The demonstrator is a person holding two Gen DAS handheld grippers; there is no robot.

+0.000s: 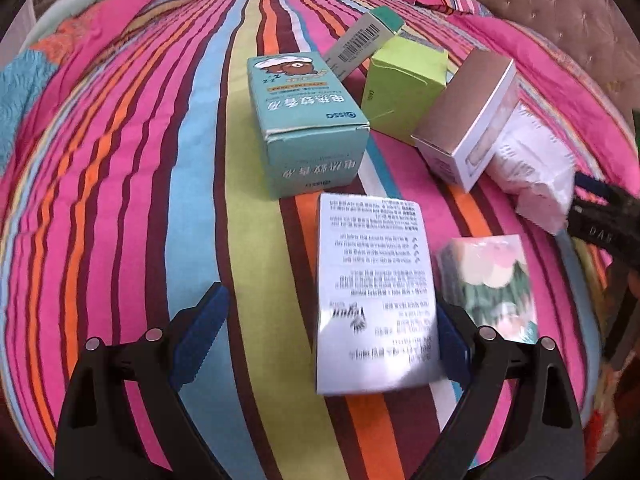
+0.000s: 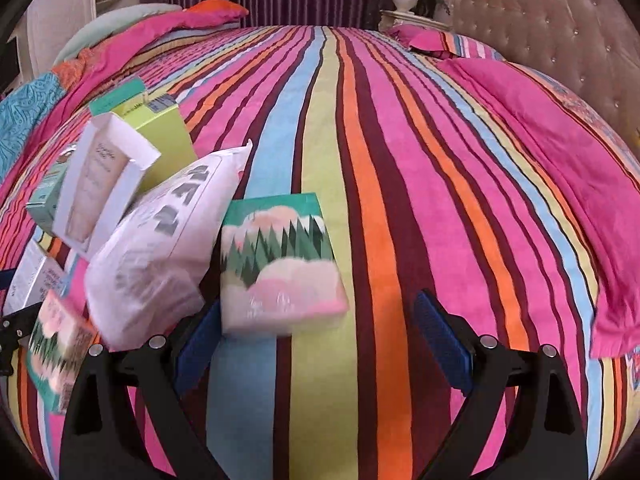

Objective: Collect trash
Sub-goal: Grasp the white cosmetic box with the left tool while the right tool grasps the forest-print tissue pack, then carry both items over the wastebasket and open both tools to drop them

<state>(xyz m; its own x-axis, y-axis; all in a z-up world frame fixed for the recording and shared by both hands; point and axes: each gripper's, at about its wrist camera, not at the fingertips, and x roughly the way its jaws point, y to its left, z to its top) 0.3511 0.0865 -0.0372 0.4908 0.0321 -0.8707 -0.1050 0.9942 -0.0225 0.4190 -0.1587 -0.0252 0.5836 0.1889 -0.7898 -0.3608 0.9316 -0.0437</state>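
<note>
Empty packages lie scattered on a striped bed (image 2: 400, 140). My left gripper (image 1: 328, 304) is open, and a white printed box (image 1: 376, 292) lies flat between its jaws, close to the right pad (image 1: 452, 348) and well clear of the left one. A forest-print tissue pack (image 1: 492, 276) lies just right of it. My right gripper (image 2: 320, 304) is open low over the bedspread. A second forest-print pack (image 2: 280, 260) lies just ahead of it, near its left pad (image 2: 200, 344).
Further out lie a teal bear box (image 1: 304, 128), a lime box (image 1: 404, 84), a barcode box (image 1: 360, 40), a silver-pink box (image 1: 468, 120) and a white plastic bag (image 2: 160, 240). A pink quilt (image 2: 560, 200) is at the right, before a tufted headboard (image 2: 540, 40).
</note>
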